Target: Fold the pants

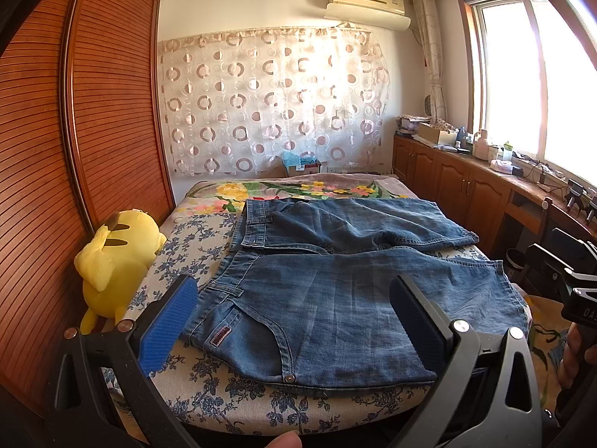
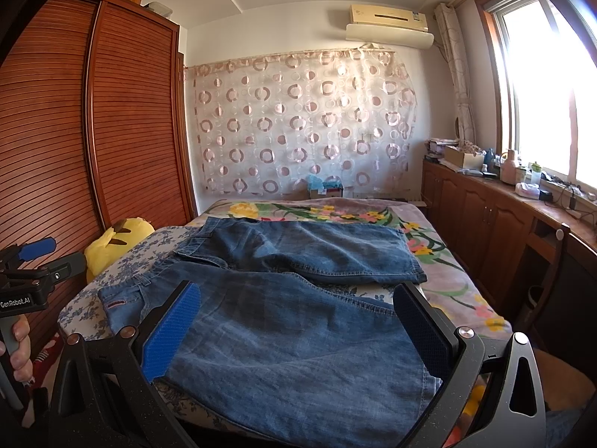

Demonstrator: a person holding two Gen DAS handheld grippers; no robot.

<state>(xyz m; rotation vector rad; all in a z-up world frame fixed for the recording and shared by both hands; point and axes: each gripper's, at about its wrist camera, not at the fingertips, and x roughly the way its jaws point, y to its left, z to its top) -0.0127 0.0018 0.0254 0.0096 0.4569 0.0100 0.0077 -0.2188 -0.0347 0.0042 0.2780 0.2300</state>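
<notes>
Blue jeans [image 1: 335, 291] spread flat on the bed [image 1: 209, 384], waistband off toward the left claw's side, both legs running out toward the right claw's side. Left claw [image 1: 294, 321] released, fingers wide apart, hovering over the near hip and pocket with nothing between the pads; blue pad [image 1: 169, 323] faces in, the opposite pad in shadow. Right claw [image 2: 294, 332] likewise released, straddling the near leg with cloth showing in the gap; contact with the cloth not clear from this angle. Near edge of the jeans cut off below the right claw, hem partly behind its right finger. Far leg ahead of both claws, hem end fully visible. Yellow plush toy [image 1: 112, 261] left of the left claw, wedged between bed and wardrobe [image 1: 93, 112], lower half hidden. A hand [image 2: 18, 351] on the left claw's handle at the frame edge, mostly cropped. Window [image 1: 522, 74] to the right blown out, nothing readable through it.
</notes>
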